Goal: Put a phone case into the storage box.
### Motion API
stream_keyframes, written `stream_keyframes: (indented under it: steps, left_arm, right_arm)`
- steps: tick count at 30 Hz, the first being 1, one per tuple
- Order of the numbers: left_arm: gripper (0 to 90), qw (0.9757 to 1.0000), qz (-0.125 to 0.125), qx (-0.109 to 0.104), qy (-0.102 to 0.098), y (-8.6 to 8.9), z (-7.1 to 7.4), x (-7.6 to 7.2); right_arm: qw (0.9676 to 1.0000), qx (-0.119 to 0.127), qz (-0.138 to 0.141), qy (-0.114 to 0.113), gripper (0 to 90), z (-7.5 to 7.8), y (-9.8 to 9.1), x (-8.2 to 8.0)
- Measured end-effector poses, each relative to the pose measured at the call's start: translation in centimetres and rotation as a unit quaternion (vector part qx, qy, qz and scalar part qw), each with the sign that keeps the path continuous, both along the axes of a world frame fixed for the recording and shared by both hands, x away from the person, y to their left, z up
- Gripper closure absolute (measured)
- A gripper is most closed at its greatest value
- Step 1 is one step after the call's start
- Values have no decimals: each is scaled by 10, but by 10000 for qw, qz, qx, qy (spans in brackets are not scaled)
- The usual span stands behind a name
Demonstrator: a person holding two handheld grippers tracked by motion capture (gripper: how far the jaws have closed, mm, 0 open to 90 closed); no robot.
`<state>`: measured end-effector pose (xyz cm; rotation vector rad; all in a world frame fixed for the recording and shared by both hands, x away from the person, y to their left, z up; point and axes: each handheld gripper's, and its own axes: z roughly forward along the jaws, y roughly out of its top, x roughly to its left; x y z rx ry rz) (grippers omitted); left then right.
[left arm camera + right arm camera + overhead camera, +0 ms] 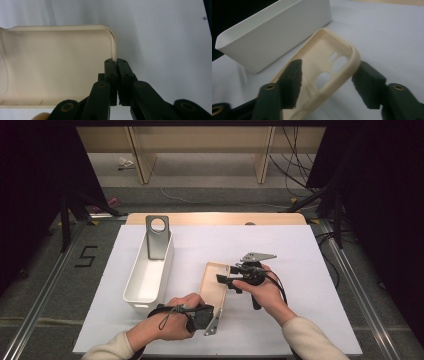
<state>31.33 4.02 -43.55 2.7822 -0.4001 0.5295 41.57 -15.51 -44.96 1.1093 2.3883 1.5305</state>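
Note:
A cream phone case (214, 287) lies lengthwise near the middle of the white table sheet. Its near corner is pinched by my left gripper (212, 316), whose jaws are shut on the case rim (113, 45) in the left gripper view (117, 61). At the far end, my right gripper (226, 281) stands open astride the case. In the right gripper view (329, 75), one pad (292, 80) sits inside the case (324, 57) by its camera cutouts. The other pad (368, 86) stands just outside the wall.
A long white bin (149, 272) stands left of the case, with a grey metal bracket (158, 237) leaning in its far end. The bin's side (274, 37) is close beyond the case. Bare white sheet (310, 270) lies to the right.

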Motion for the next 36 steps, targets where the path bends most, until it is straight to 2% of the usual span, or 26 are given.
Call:
stream_keyframes:
  steps: [5,7,13,17,20,27,30,32,34,35,36]
  left_arm:
    - [873,10000,0,-39,13,0,-1,0]
    - [872,10000,-26,-13,-30,0,0,1]
    - [871,9999,13,-103,-93,2,-1,3]
    - [872,9997,120,-177,-131,3,0,4]
    - [870,9995,96,-174,-247,3,2,5]
    - [863,9989,158,-353,-277,6,4,8]
    - [856,9980,224,-535,-253,7,5,9]
    - [827,9975,230,-635,-191,9,7,10]
    - [766,9948,344,-954,-85,12,10,11]
    - [714,9917,461,-1201,34,12,10,10]
    - [687,9905,489,-1286,66,14,12,10]
  right_arm:
    - [9999,93,18,47,592,1,-2,0]
    - [9996,250,27,127,626,3,-3,-1]
    - [9975,674,5,232,720,11,-5,-3]
    - [9934,1084,-7,371,783,19,-7,-6]
    - [9912,1254,86,408,806,24,-7,-8]
    - [9905,1335,118,312,812,33,-8,-11]
    - [9907,1334,100,248,812,36,-9,-12]
    - [9926,1207,94,125,813,38,-9,-13]
    - [9934,1144,48,66,813,39,-11,-13]
    - [9929,1190,38,47,813,40,-13,-12]
    - [9928,1201,17,41,813,40,-13,-12]
